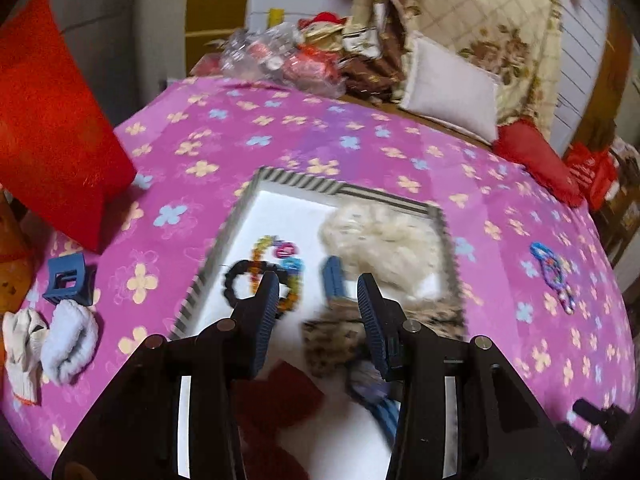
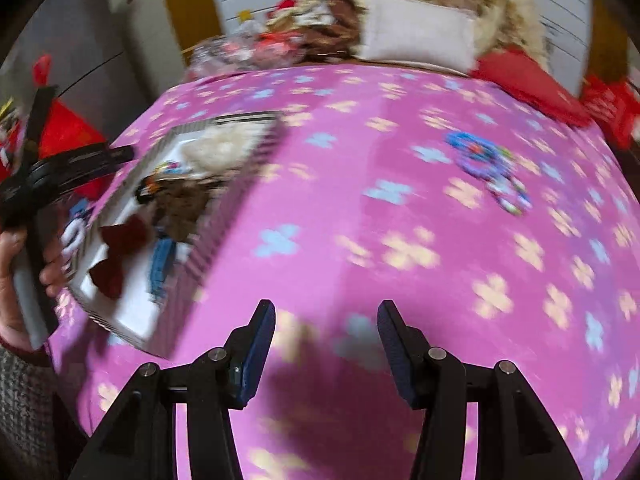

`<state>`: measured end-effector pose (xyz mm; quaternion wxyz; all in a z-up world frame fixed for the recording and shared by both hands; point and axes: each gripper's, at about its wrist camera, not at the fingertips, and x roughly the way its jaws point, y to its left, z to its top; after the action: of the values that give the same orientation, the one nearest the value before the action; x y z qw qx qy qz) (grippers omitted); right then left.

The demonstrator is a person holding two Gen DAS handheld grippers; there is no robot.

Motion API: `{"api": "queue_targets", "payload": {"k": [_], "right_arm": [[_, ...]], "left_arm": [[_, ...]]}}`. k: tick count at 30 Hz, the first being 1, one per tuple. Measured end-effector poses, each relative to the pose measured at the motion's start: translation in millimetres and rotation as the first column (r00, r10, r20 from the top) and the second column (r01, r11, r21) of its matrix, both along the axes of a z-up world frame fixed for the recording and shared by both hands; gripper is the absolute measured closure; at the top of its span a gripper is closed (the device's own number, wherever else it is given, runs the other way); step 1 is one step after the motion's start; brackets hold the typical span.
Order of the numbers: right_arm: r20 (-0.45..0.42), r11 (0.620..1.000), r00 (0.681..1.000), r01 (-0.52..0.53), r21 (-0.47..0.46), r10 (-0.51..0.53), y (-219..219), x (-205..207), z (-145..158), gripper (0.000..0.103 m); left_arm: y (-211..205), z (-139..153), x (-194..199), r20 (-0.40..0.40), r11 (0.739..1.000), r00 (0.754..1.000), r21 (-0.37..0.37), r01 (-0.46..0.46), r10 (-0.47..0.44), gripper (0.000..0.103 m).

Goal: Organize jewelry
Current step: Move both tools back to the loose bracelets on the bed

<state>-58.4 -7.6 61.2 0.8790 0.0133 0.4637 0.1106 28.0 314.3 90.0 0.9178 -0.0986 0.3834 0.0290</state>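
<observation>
A striped box (image 1: 224,240) with a white inside lies on the pink flowered blanket (image 1: 360,140). It holds a black bead bracelet (image 1: 236,276), a colourful bracelet (image 1: 260,248), a cream scrunchie (image 1: 384,236), a leopard scrunchie (image 1: 332,340), a blue clip (image 1: 334,276) and a dark red bow (image 1: 276,400). My left gripper (image 1: 319,280) hangs open above the box with nothing between its fingers. A blue and purple bracelet (image 1: 550,276) lies on the blanket to the right of the box. In the right wrist view my right gripper (image 2: 326,306) is open over bare blanket (image 2: 360,220), with the bracelet (image 2: 486,168) ahead to the right and the box (image 2: 228,220) to the left.
A blue claw clip (image 1: 68,278) and rolled white socks or gloves (image 1: 68,340) lie left of the box. A red bag (image 1: 52,136) stands at the far left. Pillows (image 1: 452,88), a red cushion (image 1: 536,160) and plastic bags (image 1: 280,56) crowd the far edge. A hand (image 2: 12,272) holds the left tool.
</observation>
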Motion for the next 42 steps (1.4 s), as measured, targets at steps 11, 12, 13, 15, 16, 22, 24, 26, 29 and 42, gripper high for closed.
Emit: {"api": "queue_targets", "payload": {"k": [11,12,13,15,16,22,24,26,29,42], "right_arm": [[-0.017,0.969,0.975,0.221,0.112,-0.221,-110.0,-14.9,-5.1,0.052],[-0.016,0.967,0.974,0.227,0.114,-0.227,-112.3,-15.7,-5.1,0.052],[-0.015,0.965,0.972,0.234,0.116,-0.234,-116.0,-16.6,-5.3,0.052],[-0.022,0.960,0.967,0.253,0.120,-0.253,-121.9,-13.1,-9.0,0.052],[-0.030,0.957,0.965,0.263,0.124,-0.262,-124.6,-11.1,-11.1,0.052],[-0.074,0.946,0.957,0.289,0.147,-0.281,-137.2,15.9,-20.2,0.052],[-0.057,0.948,0.958,0.286,0.136,-0.281,-137.9,33.2,-15.7,0.052],[-0.038,0.954,0.962,0.275,0.122,-0.272,-134.4,53.9,-9.1,0.055],[-0.027,0.962,0.970,0.244,0.119,-0.243,-124.8,92.3,-0.5,0.059],[-0.139,0.927,0.926,0.364,0.093,-0.350,-120.9,217.6,-35.5,0.062]], "left_arm": [[-118.1,8.2,-52.1,-0.045,0.977,0.977,-0.064,0.204,-0.207,0.061],[-130.9,4.4,-57.8,-0.065,0.974,0.973,-0.062,0.218,-0.221,0.061],[-140.0,1.5,-61.9,-0.081,0.972,0.970,-0.066,0.224,-0.229,0.061],[-159.7,-8.7,-70.2,-0.133,0.968,0.962,-0.104,0.227,-0.240,0.061],[-167.3,-12.8,-72.7,-0.149,0.966,0.958,-0.116,0.230,-0.246,0.061],[-200.7,-34.8,-83.8,-0.164,0.952,0.939,-0.022,0.304,-0.303,0.061],[-196.1,-38.6,-84.6,-0.153,0.951,0.939,-0.028,0.308,-0.309,0.061],[-191.7,-40.3,-83.8,-0.149,0.952,0.940,-0.026,0.305,-0.305,0.061],[-185.1,-38.5,-84.1,-0.134,0.955,0.946,-0.032,0.293,-0.295,0.061],[-181.2,-52.7,-70.6,-0.157,0.950,0.937,-0.049,0.309,-0.313,0.061]]}}
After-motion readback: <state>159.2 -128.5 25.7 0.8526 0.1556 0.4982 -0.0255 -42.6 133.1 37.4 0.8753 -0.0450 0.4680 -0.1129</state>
